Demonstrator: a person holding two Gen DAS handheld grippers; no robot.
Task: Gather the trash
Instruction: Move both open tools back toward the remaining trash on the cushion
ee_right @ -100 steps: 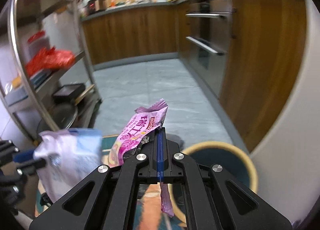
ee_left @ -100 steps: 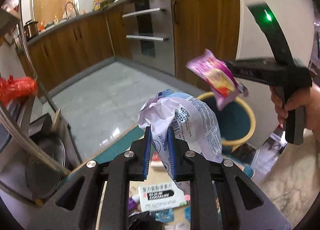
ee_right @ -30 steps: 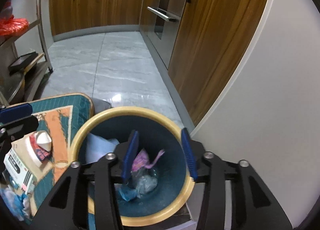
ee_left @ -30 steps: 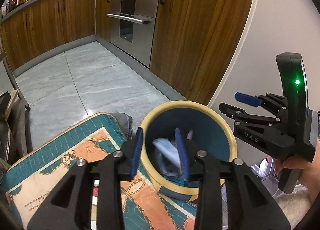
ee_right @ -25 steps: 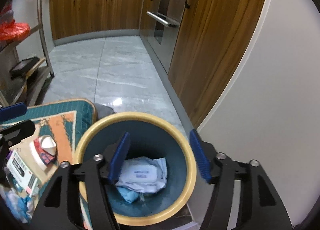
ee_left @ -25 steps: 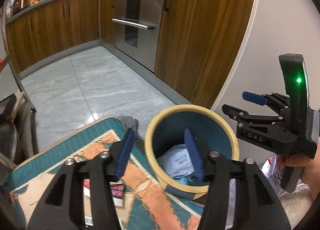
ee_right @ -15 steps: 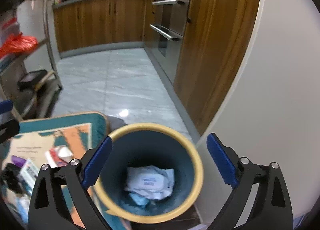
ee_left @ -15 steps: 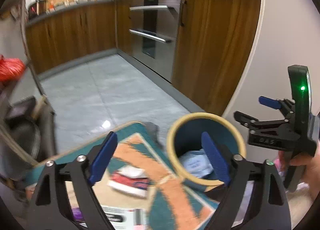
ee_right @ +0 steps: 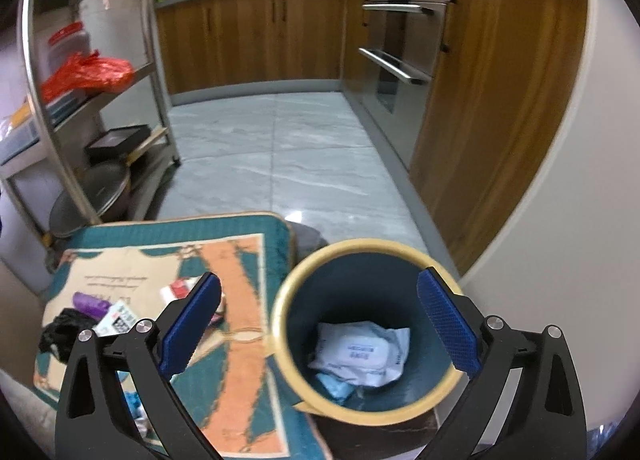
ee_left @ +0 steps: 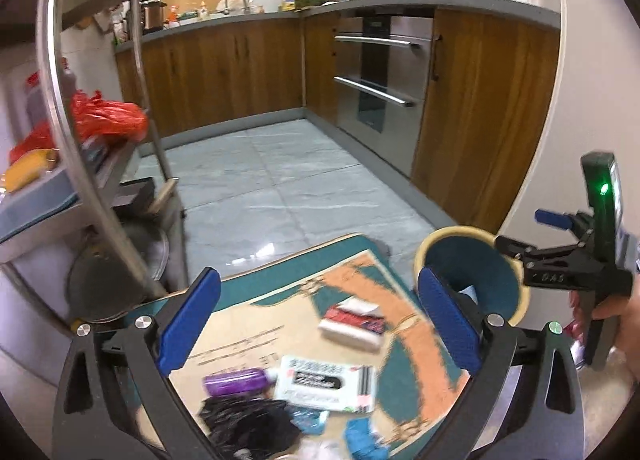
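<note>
- left claw (ee_left: 318, 324) gapes wide with nothing between its blue pads (ee_left: 188, 324); it hangs over the patterned mat (ee_left: 280, 292) that carries the loose trash.
- right claw (ee_right: 318, 326) is also spread wide and empty, hovering above the mouth of the bin (ee_right: 280, 336); in the left wrist view the same claw (ee_left: 520, 236) shows at 3 o'clock, held in the person's hand (ee_left: 612, 312), a green light lit on its body.
- the bin, teal inside with a yellow rim, stands just beside the mat's edge at 3 o'clock of it; in the left view it (ee_left: 472, 272) sits between the two claws.
- inside the bin lies a crumpled white wrapper (ee_right: 360, 352) over a pale blue scrap (ee_right: 334, 386).
- still on the mat: a red and white packet (ee_left: 352, 322), a white box with black label (ee_left: 324, 382), a purple wrapper (ee_left: 236, 380), a black crinkled bag (ee_left: 248, 424) and blue scraps (ee_left: 360, 436) near 6 o'clock.
- a metal rack (ee_right: 96, 108) at 9 o'clock holds a red plastic bag (ee_right: 86, 74); wooden kitchen cabinets (ee_right: 256, 40) run across 12 o'clock, beyond the grey tiled floor (ee_right: 296, 156).
</note>
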